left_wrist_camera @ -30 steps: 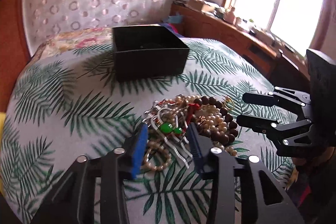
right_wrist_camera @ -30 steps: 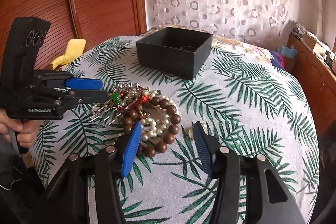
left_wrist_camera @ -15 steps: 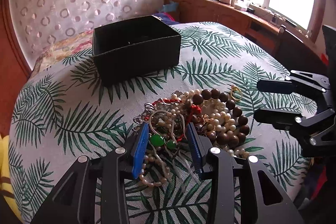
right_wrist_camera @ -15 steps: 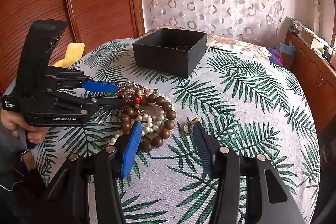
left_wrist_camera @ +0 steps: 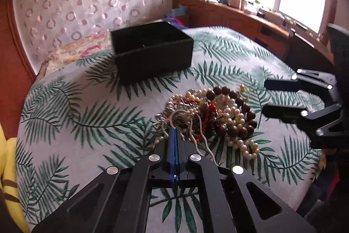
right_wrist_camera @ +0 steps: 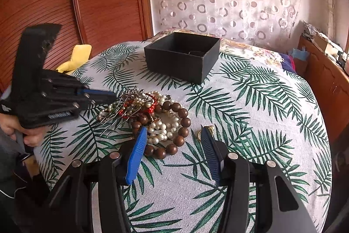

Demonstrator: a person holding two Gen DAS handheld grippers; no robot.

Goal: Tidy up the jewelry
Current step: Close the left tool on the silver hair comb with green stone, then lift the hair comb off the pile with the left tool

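Since the earlier frame my left hand-held gripper (left_wrist_camera: 174, 131) has just been closing, and its blue pads are now sitting pressed together at the near edge of the jewelry pile (left_wrist_camera: 218, 117); a thin silvery strand is trailing from the tips, but I cannot tell whether it is pinched.

Looking through the left wrist camera, I am seeing the pile lying on the leaf-print bench (left_wrist_camera: 76, 115), with the black box (left_wrist_camera: 152, 51) standing well behind it. This view is also showing me a small gold ring (left_wrist_camera: 244, 92) at the pile's far edge and the right hand-held gripper (left_wrist_camera: 268, 99) coming in from the side.

Looking through the right wrist camera, I am seeing my right hand-held gripper (right_wrist_camera: 172, 137) standing apart over the brown bead bracelet (right_wrist_camera: 174, 126), gripping nothing. Only here is a person's hand (right_wrist_camera: 24, 130) showing, holding the left tool beside a yellow cloth (right_wrist_camera: 76, 56).
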